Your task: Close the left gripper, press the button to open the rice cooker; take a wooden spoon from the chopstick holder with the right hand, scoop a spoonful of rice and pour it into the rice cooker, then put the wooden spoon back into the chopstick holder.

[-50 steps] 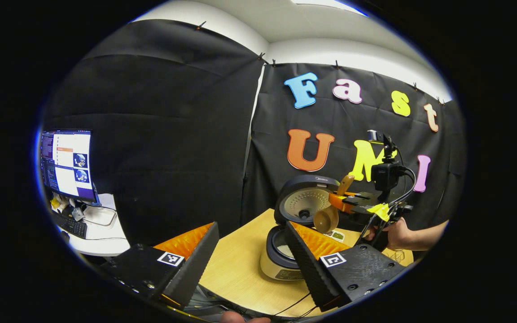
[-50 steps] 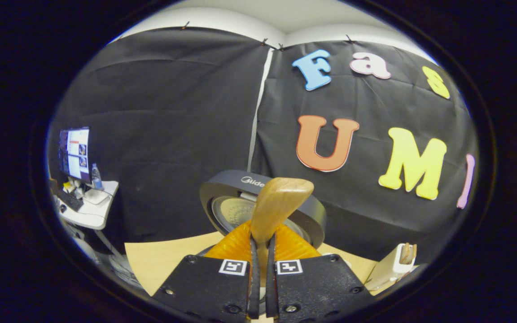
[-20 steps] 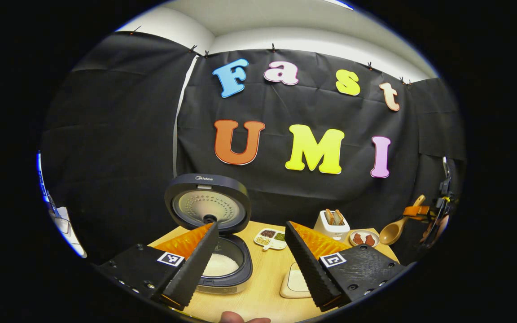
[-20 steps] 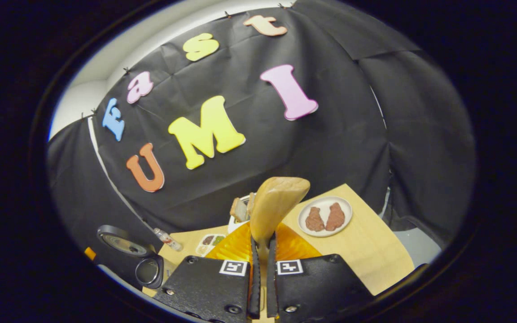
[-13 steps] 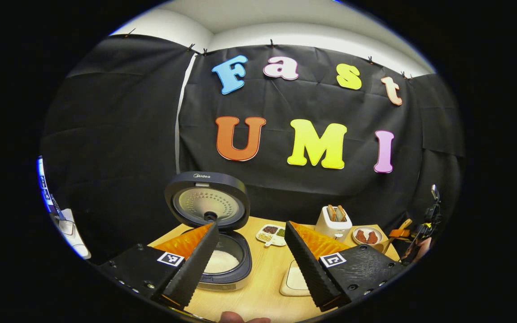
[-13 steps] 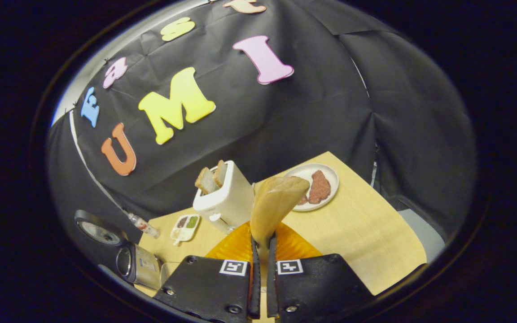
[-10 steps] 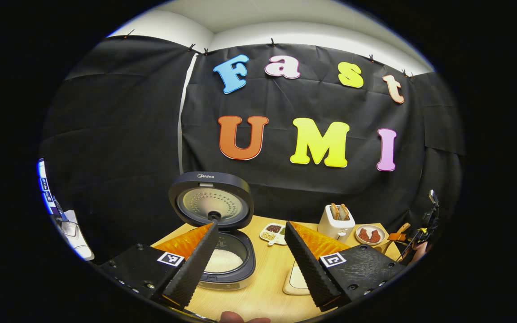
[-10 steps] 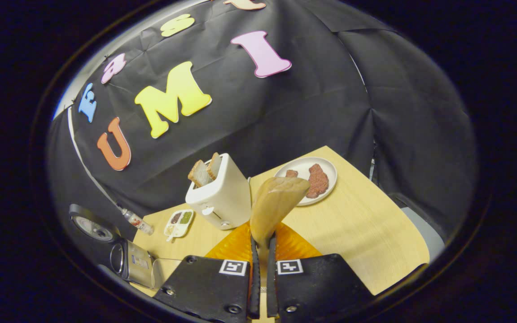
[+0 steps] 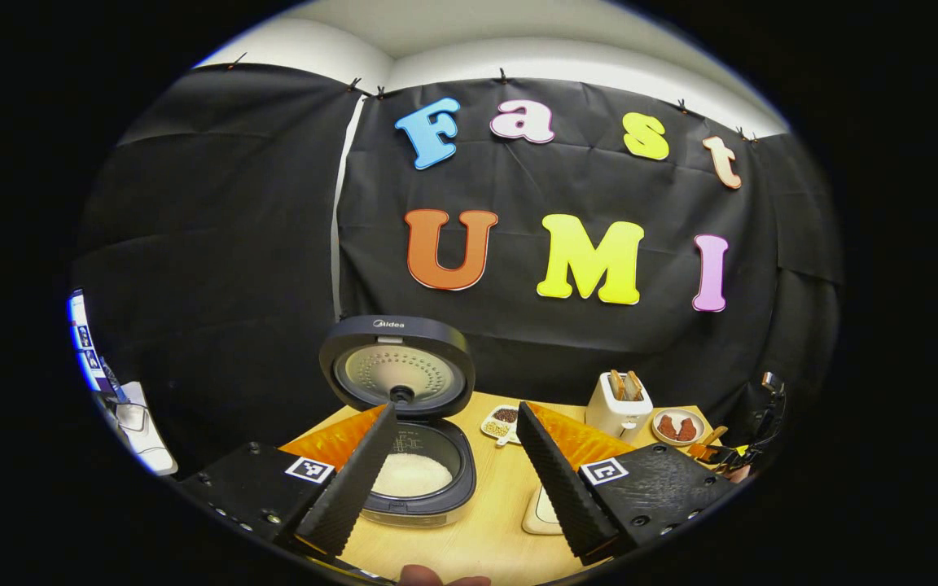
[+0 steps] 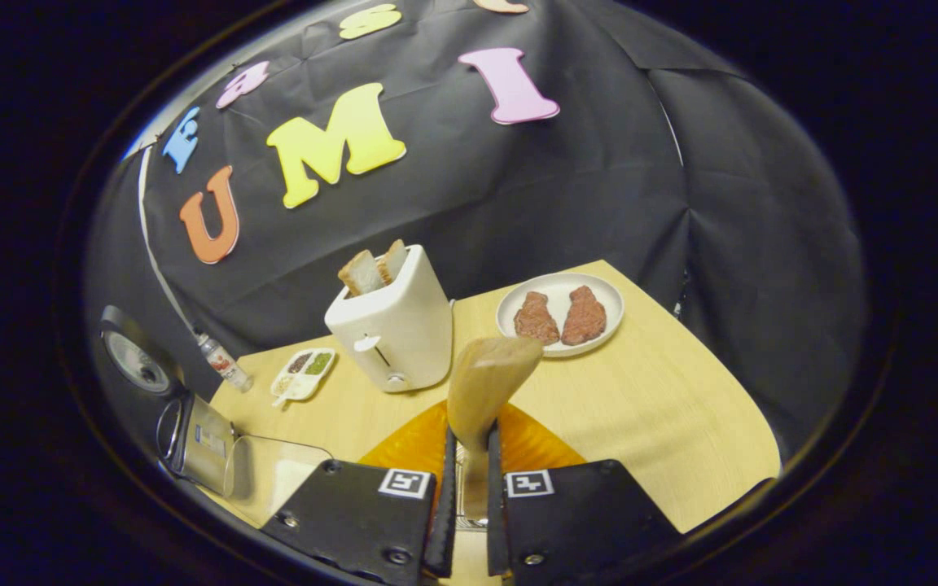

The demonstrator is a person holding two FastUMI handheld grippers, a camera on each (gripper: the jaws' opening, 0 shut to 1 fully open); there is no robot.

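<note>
In the left gripper view, the rice cooker (image 9: pixel 416 480) is seen left of centre on the counter (image 9: pixel 493 529), its lid (image 9: pixel 397 368) raised upright behind the pot and white rice (image 9: pixel 412 474) lying inside. The left gripper (image 9: pixel 453 472) is held in front of the rice cooker with its fingers spread wide apart and nothing between them; a bare strip of counter runs through the gap. A shallow pale dish (image 9: pixel 541 514) is partly hidden behind the nearer finger, right of the rice cooker. Farther right, a small divided dish (image 9: pixel 501 423), a white toaster (image 9: pixel 617 411) with bread in its slots and a plate (image 9: pixel 678 426) of two brown pieces are lined up toward the counter's far right corner. In the right gripper view, the rice cooker (image 10: pixel 192 439) is pushed to the left rim, with a small bottle (image 10: pixel 223 365) just behind it. The wooden spoon (image 10: pixel 481 391) is clamped by its handle between the fingers of the right gripper (image 10: pixel 465 505), well right of the rice cooker and near the toaster (image 10: pixel 392 321). Open counter (image 10: pixel 664 431) extends rightward to its edge.
</note>
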